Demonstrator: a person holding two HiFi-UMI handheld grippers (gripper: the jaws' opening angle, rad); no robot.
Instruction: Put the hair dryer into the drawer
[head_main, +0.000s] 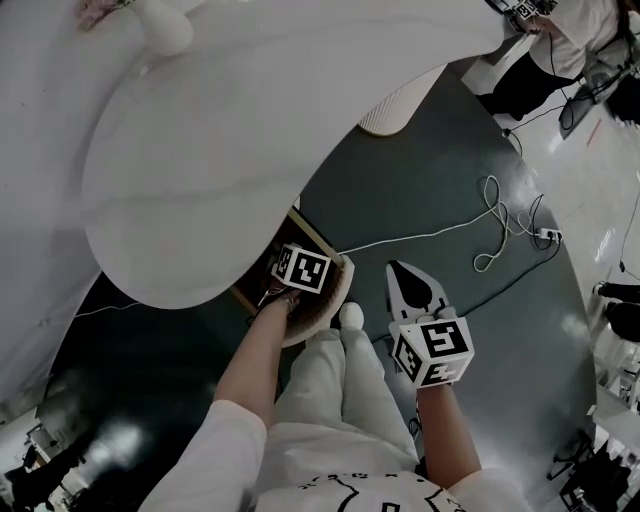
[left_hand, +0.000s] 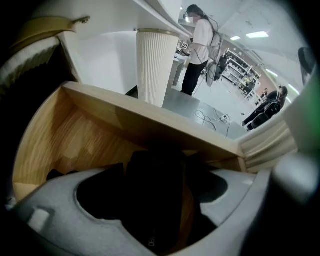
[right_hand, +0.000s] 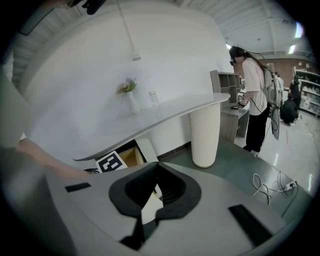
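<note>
Under the white tabletop (head_main: 230, 130) a wooden drawer (left_hand: 95, 135) stands pulled out. The black hair dryer (left_hand: 155, 200) lies inside it on the wooden bottom. My left gripper (left_hand: 157, 175) points steeply down into the drawer with its jaws spread wide on either side of the dryer. A strip of wood shows between the dryer and the right pad. From the head view only the left gripper's marker cube (head_main: 302, 268) shows over the drawer (head_main: 312, 238). My right gripper (head_main: 394, 267) hovers over the dark floor to the right of the drawer, jaws together and empty.
A ribbed white pillar (right_hand: 205, 132) carries the tabletop beyond the drawer. A white cable (head_main: 500, 225) loops over the floor to the right. A person (right_hand: 255, 95) stands at a far desk. A vase with flowers (right_hand: 131, 97) sits on the tabletop. My own shoe (head_main: 350, 315) is beside the drawer.
</note>
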